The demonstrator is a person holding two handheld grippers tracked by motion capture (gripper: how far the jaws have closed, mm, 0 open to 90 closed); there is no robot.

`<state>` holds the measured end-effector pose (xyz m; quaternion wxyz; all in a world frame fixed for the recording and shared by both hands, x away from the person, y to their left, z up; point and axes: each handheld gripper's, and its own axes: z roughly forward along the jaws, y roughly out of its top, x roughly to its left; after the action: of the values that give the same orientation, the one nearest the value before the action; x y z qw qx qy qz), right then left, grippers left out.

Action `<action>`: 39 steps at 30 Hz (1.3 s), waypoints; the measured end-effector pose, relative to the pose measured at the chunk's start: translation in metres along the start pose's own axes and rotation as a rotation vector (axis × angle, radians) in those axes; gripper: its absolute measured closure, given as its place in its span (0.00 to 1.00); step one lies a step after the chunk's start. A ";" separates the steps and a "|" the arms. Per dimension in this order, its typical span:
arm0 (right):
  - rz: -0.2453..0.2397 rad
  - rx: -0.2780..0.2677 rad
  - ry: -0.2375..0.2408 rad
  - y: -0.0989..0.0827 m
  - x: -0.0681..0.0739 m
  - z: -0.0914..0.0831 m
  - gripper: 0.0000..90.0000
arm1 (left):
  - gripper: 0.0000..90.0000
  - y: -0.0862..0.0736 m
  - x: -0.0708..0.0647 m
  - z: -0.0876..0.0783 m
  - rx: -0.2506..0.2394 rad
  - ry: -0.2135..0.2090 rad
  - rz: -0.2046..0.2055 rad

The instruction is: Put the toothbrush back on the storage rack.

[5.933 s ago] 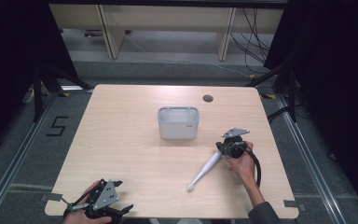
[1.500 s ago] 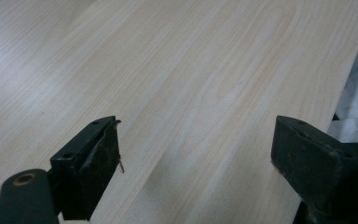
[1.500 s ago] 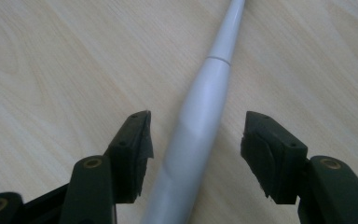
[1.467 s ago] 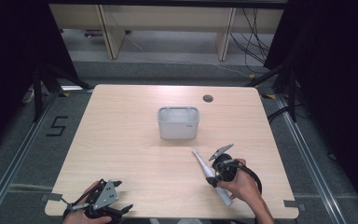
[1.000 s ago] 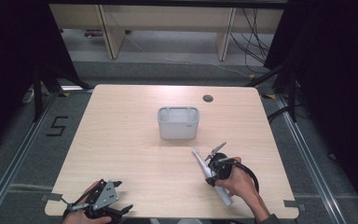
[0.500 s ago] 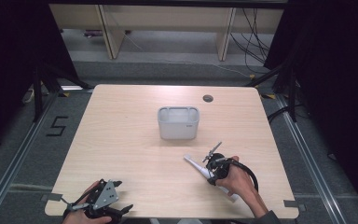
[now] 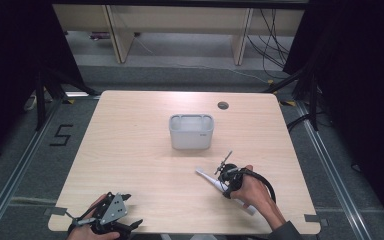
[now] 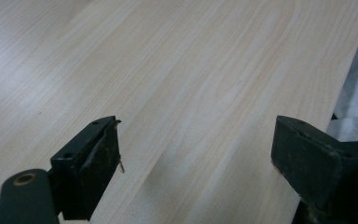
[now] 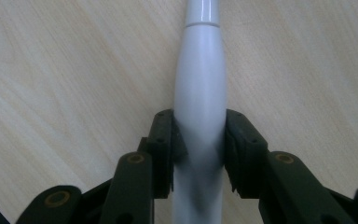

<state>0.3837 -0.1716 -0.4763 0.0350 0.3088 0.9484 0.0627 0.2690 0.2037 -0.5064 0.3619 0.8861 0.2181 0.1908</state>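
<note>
A long white tapered handle (image 7: 206,177) lies slantwise near the table's front right, its narrow end pointing up-left and its thick end (image 7: 246,207) sticking out beyond the hand. My right gripper (image 7: 224,181) grips it around the middle. In the right gripper view the handle (image 9: 200,79) runs straight up between the black pads (image 9: 167,140), which press on both of its sides. These jaws have just been closing on it. My left gripper (image 7: 125,223) rests at the front left corner, and in its own view (image 8: 196,149) the jaws stand wide apart over bare wood.
A white rectangular bin (image 7: 191,131) stands open-topped at the middle of the light wooden table (image 7: 130,150). A round cable hole (image 7: 223,105) sits near the back edge. Dark floor and rails surround the table.
The right gripper has closed on the white handle. The handle's narrow end has swung lower and further left. The left gripper has stayed still.
</note>
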 end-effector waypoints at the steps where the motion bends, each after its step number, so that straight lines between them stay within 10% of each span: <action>1: -0.023 0.008 -0.005 0.002 -0.001 0.000 0.73 | 0.16 0.000 0.001 -0.001 0.011 0.007 0.009; 24: -0.008 0.033 -0.020 0.006 0.007 -0.003 0.74 | 0.16 0.000 0.001 -0.001 0.011 0.007 0.013; 30: -0.046 -0.075 -0.021 0.000 0.004 -0.011 0.74 | 0.16 0.001 0.002 -0.001 0.017 0.015 0.022; 39: 0.034 -0.291 -0.018 -0.022 0.004 -0.052 0.74 | 0.16 0.000 0.001 -0.001 0.005 0.006 0.016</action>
<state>0.3623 -0.1918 -0.4284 0.0869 0.3172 0.9235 0.1973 0.2695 0.2042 -0.5056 0.3573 0.8881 0.2127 0.1958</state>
